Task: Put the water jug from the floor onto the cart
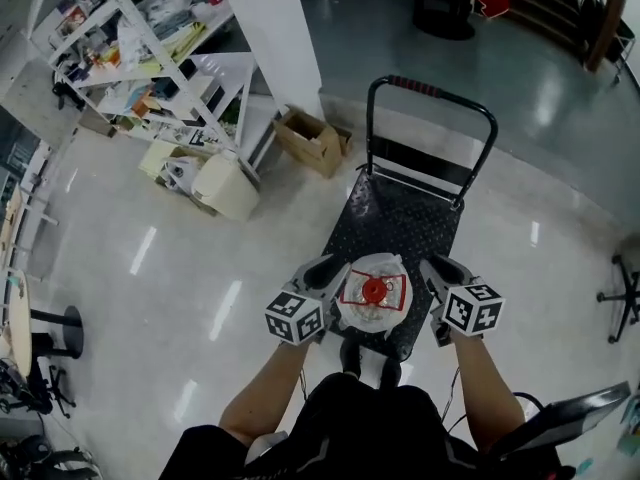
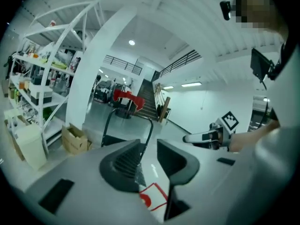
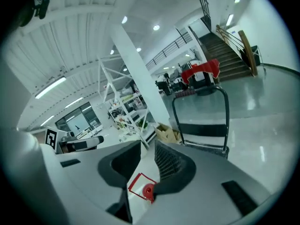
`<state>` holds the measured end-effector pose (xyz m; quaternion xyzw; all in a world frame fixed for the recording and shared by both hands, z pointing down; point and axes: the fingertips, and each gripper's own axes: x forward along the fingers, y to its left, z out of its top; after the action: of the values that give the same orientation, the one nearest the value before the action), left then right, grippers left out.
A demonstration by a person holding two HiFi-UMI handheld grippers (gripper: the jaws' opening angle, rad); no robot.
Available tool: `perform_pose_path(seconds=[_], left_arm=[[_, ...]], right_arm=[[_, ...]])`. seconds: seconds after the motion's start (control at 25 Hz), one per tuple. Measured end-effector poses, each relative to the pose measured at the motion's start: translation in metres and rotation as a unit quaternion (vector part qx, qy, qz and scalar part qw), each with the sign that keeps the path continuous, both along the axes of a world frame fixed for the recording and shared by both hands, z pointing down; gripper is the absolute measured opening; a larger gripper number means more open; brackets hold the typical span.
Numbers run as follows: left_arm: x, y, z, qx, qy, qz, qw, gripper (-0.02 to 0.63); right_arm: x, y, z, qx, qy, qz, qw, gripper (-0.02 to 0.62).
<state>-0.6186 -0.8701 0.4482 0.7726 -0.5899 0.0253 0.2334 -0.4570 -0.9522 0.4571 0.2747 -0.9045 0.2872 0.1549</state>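
Over the cart (image 1: pixel 400 218) end, u pinch the jug (image 1: pixel 372 306) btwn left claw (image 1: pixel 322 270) n right claw (image 1: pixel 446 268), both released, prob to set it down centred.

"Where's the jug (image 1: pixel 372 293)?"

"Lower centre of the head view, seen from above. It has a clear, rounded body, a red cap and a white label edged in red around the cap. It's upright."

"And the cart (image 1: pixel 400 218)?"

"Just above it in the frame. It has a black studded deck, with a black hoop handle upright at the far end. The jug overlaps the deck's near edge, but I can't tell whether it rests there."
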Motion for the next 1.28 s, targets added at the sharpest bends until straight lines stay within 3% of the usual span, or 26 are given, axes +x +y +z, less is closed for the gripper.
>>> perform_pose_path(seconds=[0.12,0.24,0.44,0.76,0.96,1.28], left_arm=[[0.018,0.002,-0.056,0.050,-0.004,0.023,0.9984,0.002],[0.031,0.001,-0.096,0.083,-0.027,0.026,0.9958,0.002],[0.057,0.013,-0.136,0.111,-0.038,0.029,0.9926,0.002],[0.106,0.045,-0.154,0.122,-0.057,0.041,0.9901,0.002],[0.126,0.081,-0.160,0.125,-0.076,0.048,0.9881,0.002],[0.140,0.158,-0.160,0.150,-0.076,0.087,0.9819,0.002]], right_arm=[[0.002,0.004,-0.054,0.050,-0.023,-0.014,0.998,0.072],[0.012,0.002,-0.093,0.091,-0.042,-0.003,0.995,0.012],[0.033,0.013,-0.135,0.131,-0.069,-0.011,0.989,0.003],[0.071,0.044,-0.157,0.160,-0.071,-0.031,0.984,0.003],[0.092,0.078,-0.160,0.164,-0.077,-0.017,0.983,0.003],[0.113,0.164,-0.161,0.185,-0.055,0.021,0.981,0.003]])
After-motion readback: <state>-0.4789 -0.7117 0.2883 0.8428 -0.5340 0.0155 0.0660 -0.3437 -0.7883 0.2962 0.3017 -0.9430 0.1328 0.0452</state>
